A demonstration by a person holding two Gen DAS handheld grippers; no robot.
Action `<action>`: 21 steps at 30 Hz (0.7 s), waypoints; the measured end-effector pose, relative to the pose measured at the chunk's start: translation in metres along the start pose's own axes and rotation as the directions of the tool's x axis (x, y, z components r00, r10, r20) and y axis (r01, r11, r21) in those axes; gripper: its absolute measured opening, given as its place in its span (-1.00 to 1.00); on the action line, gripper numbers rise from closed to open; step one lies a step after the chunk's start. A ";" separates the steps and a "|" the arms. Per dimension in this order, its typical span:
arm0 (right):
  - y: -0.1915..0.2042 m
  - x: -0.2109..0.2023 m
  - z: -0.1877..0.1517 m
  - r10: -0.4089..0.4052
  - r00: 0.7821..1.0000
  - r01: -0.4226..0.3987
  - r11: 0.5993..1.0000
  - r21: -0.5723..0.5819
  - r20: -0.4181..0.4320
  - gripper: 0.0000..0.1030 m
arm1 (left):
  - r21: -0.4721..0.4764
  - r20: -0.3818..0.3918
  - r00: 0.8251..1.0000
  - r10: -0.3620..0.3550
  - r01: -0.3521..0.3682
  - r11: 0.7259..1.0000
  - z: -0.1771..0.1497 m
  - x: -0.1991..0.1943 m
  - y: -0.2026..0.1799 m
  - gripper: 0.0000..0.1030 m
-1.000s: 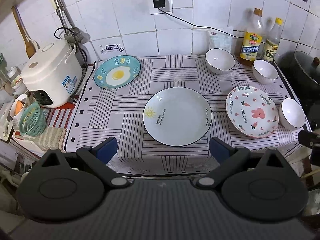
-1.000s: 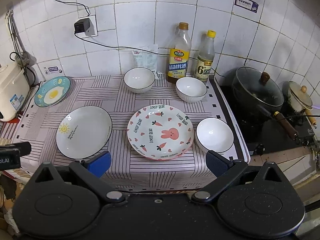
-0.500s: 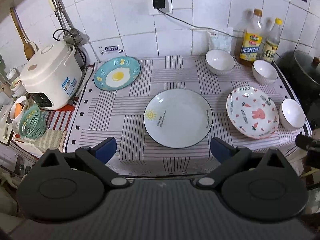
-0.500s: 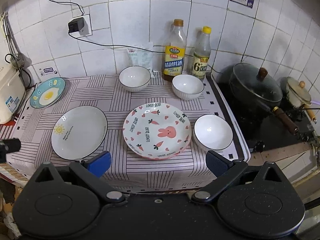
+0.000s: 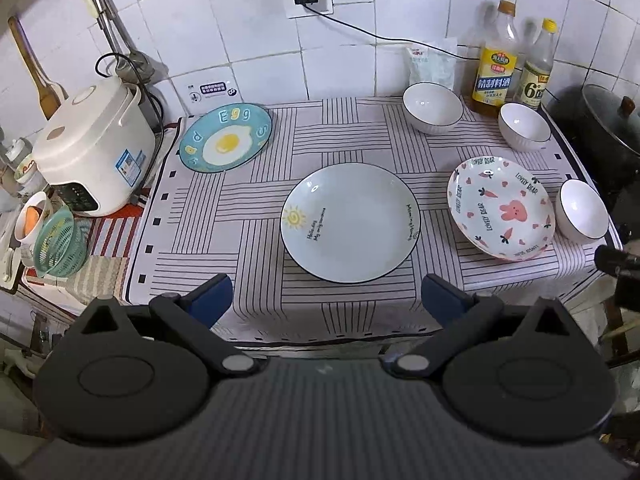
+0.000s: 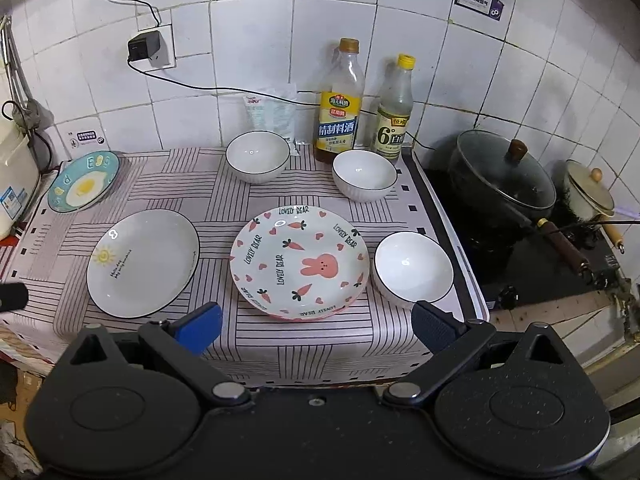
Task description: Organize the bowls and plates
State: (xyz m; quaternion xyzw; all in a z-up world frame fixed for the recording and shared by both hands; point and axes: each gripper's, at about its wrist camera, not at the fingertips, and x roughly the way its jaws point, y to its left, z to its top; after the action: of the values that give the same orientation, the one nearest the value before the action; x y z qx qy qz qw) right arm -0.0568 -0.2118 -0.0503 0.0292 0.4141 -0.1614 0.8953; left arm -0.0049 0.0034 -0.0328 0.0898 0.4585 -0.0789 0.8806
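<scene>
while the pot (image 6: 505, 179) at the right edge is cut off in the left view, all the dishes show well. the white sun plate (image 5: 350, 222) sits in the middle of the striped cloth (image 5: 240, 208). the bunny plate (image 6: 299, 262) is just beside it, with a white bowl (image 6: 413, 267) almost touching its right rim. two more white bowls, one (image 6: 257, 155) and another (image 6: 364, 174), stand near the back by two bottles (image 6: 338, 114). the blue egg plate (image 5: 226, 137) lies far left, next to the rice cooker (image 5: 90, 146). the left gripper (image 5: 326, 294) is spread wide and holds nothing. the right gripper (image 6: 316, 322) is spread wide too, empty, near the front edge.
</scene>
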 end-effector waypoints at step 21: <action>0.002 0.002 0.003 0.009 1.000 -0.010 1.000 -0.019 -0.028 0.98 | -0.041 -0.003 1.000 -0.016 0.016 0.999 -0.007 0.005 0.007 0.98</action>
State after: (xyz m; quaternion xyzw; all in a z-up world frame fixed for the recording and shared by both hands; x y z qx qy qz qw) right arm -0.0524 -0.2111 -0.0499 0.0250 0.4279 -0.1529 0.8905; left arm -0.0063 0.0114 -0.0402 0.0683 0.4623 -0.0764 0.8808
